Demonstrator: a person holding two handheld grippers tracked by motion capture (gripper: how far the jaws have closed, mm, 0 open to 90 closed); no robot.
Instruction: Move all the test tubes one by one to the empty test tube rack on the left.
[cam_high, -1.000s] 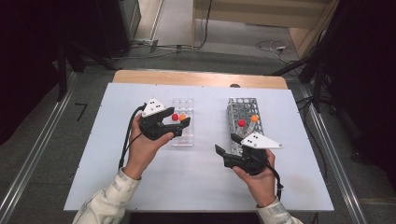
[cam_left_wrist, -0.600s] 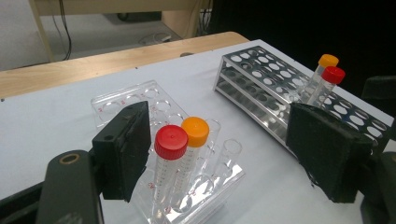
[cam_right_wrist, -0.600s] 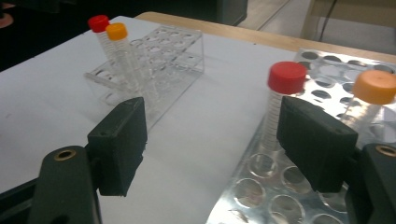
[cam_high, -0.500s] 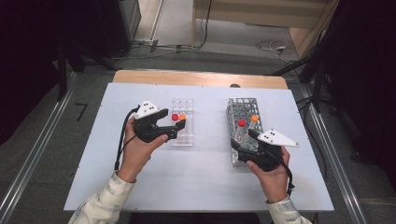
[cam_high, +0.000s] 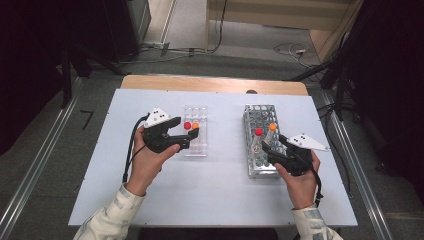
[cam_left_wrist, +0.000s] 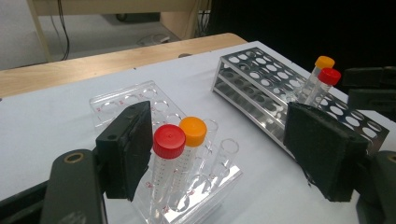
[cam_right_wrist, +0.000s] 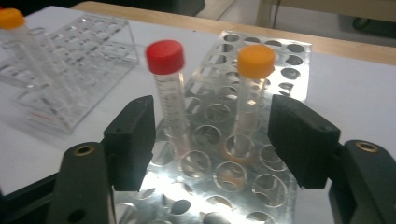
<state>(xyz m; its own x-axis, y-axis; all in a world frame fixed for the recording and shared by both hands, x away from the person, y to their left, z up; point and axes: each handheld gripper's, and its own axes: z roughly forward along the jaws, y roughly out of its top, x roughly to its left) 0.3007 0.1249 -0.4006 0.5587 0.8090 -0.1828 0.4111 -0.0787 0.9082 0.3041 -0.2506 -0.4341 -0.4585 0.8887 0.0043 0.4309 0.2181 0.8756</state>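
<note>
On the left half of the white worktop (cam_high: 215, 200), a clear plastic tube rack (cam_high: 196, 131) stands a little toward the far edge. It holds two clear tubes side by side near its middle: a red-capped tube (cam_left_wrist: 169, 141) and, just beside it, an orange-capped tube (cam_left_wrist: 193, 131), both upright. The left gripper (cam_high: 192, 138) lies level at the rack's near-left side, held in the person's left hand (cam_high: 150, 162). In the left gripper view its jaws stand wide apart; the left pad sits just beside the red-capped tube without clearly pressing on it, while the right pad is well clear of both tubes, so nothing is gripped.

On the right half of the worktop, a perforated metal tube rack (cam_high: 261, 140) runs from near the far edge toward the near edge. Two more clear tubes stand upright in it, about midway along: a second red-capped tube (cam_right_wrist: 166, 58) and a second orange-capped tube (cam_right_wrist: 256, 61), a few holes apart. The right gripper (cam_high: 266, 148), held in the right hand (cam_high: 300, 180), hangs over the near end of the metal rack, pointing at these tubes. Its jaws have just been closing, yet they are still open; in the right gripper view both tubes stand beyond the pads, in line with the gap, and neither pad touches a tube.
</note>
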